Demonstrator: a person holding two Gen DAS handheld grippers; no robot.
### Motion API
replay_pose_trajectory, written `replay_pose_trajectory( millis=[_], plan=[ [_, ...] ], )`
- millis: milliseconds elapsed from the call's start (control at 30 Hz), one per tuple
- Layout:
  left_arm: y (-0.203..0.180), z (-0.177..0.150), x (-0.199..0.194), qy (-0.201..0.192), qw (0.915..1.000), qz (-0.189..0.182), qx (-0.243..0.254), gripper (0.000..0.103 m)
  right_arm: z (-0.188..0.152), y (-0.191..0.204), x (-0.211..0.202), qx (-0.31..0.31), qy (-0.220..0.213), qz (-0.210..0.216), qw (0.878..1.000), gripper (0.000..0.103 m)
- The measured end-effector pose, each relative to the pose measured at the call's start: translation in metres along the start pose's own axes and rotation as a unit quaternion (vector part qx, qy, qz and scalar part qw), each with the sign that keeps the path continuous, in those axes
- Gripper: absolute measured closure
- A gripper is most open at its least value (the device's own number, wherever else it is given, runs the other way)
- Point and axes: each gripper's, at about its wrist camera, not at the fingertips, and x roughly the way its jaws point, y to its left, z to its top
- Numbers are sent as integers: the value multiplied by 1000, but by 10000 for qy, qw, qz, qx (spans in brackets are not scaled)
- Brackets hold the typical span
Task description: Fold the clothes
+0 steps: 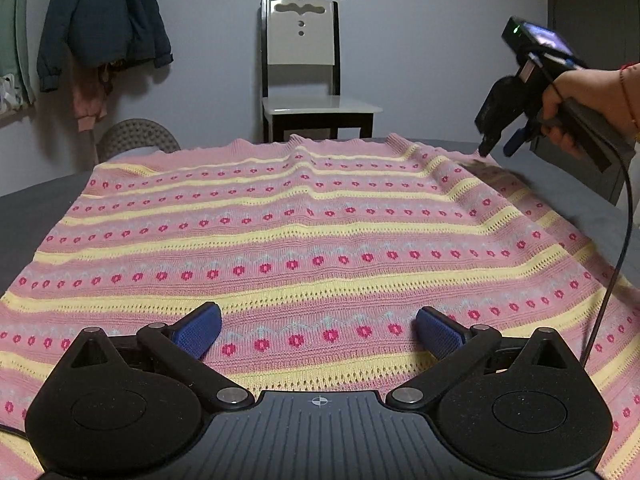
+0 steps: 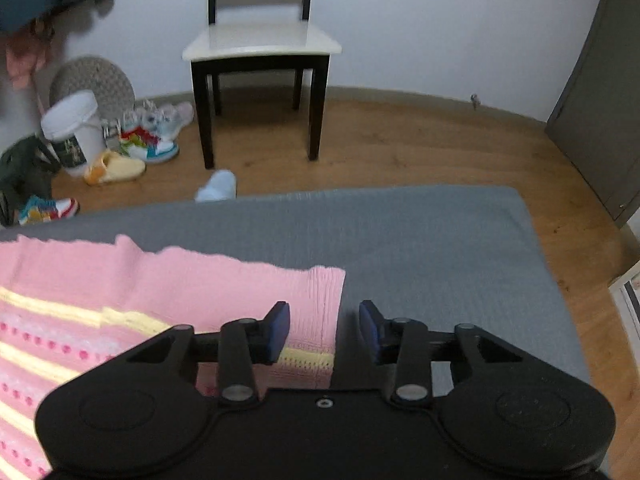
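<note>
A pink knitted garment [image 1: 304,232] with yellow stripes and rows of red flowers lies spread flat on a grey bed surface [image 1: 36,208]. My left gripper [image 1: 318,330] hovers low over its near part, open, nothing between the blue pads. A hand holds my right gripper [image 1: 498,142] above the garment's far right corner. In the right wrist view that gripper [image 2: 324,330] is open, its fingers straddling the garment's right edge [image 2: 338,312] near the pink corner [image 2: 324,280], not touching it.
A white chair [image 1: 304,72] with dark legs stands against the wall beyond the bed. Jackets [image 1: 100,20] hang at left. Shoes [image 2: 152,136], a white bucket [image 2: 76,128] and a slipper [image 2: 114,168] lie on the wood floor. The grey bed [image 2: 440,248] ends at right.
</note>
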Motion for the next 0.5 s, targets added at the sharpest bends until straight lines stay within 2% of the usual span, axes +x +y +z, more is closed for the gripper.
replay_pose_trajectory(
  millis=[33,67,200,333,500],
  plan=[
    [0,0,0,-1,10000,0,-1,0,1,0,2,-31,9,19,10000,81],
    [0,0,0,-2,10000,-2,0,0,1,-1,5,-61,17,39,10000,97],
    [1,0,1,-10,10000,-18,-18,0,3,-2,15,-183,52,117,9997,98],
    [2,0,1,-23,10000,-23,-34,0,18,-8,9,-250,-475,-145,9985,98],
    [2,-1,1,-35,10000,-19,-30,0,22,-10,32,-302,-342,-201,9988,98]
  ],
)
